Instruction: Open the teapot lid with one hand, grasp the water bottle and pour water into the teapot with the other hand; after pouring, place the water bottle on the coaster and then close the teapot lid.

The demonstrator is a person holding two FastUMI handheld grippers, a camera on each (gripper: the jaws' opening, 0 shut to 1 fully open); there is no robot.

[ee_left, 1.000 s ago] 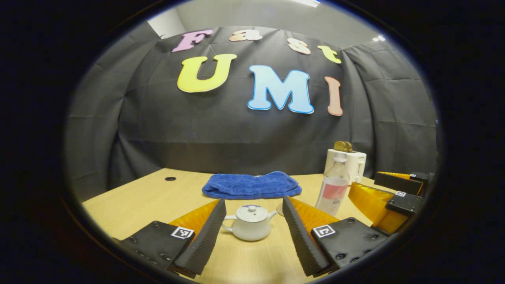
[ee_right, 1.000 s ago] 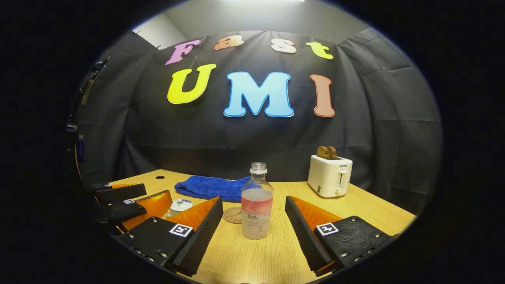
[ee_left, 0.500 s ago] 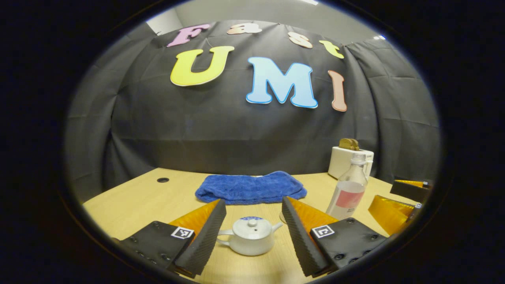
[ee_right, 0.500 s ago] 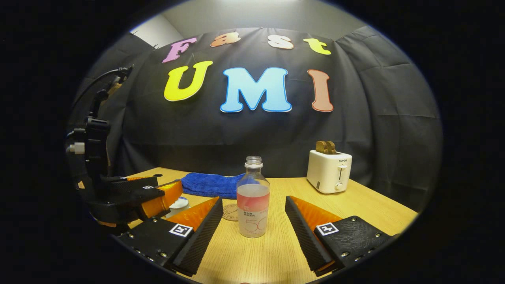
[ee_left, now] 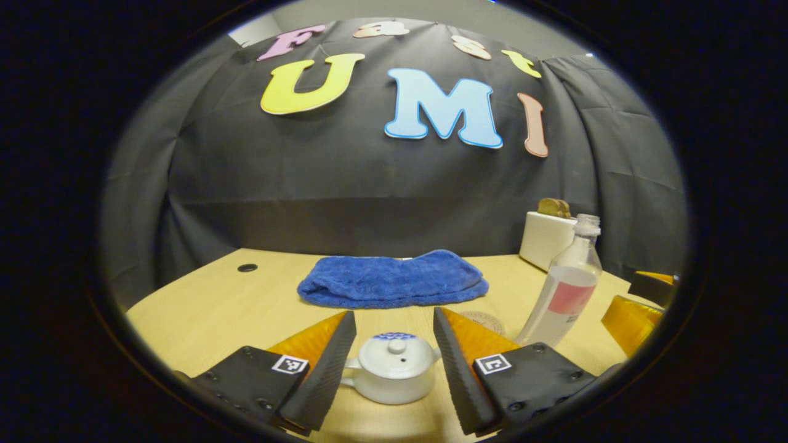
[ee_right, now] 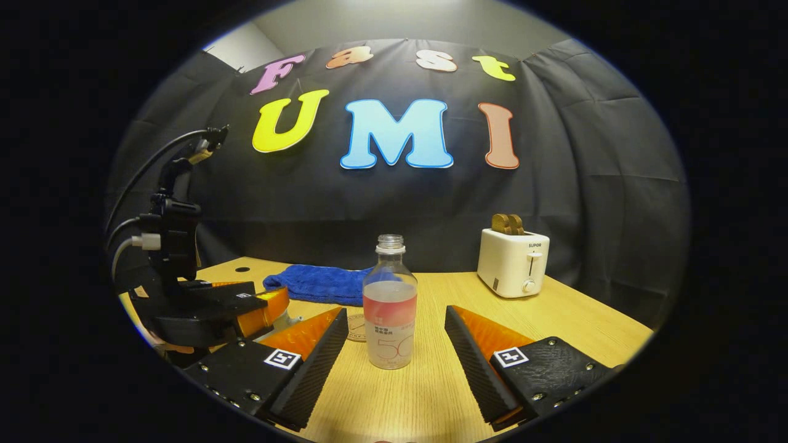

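A small white teapot [ee_left: 394,375] with its lid [ee_left: 396,352] on stands on the wooden table. My left gripper [ee_left: 394,326] is open, one finger on each side of the pot, not touching it. The uncapped water bottle [ee_right: 389,304], partly filled, stands upright between the fingers of my open right gripper [ee_right: 394,323], with gaps on both sides. The same bottle [ee_left: 563,289] appears at the right of the left gripper view. A round coaster [ee_left: 483,321] lies flat left of the bottle [ee_right: 356,326]. The left gripper [ee_right: 203,307] is seen at the left of the right gripper view.
A folded blue towel [ee_left: 394,280] lies behind the teapot. A white toaster [ee_right: 512,261] with bread in it stands at the back right. A cable hole [ee_left: 247,267] marks the table's far left. The black cloth wall closes off the back.
The left gripper has moved forward and lower, so the teapot now sits deeper between its fingers. The right gripper has edged closer to the bottle. Nothing has been gripped.
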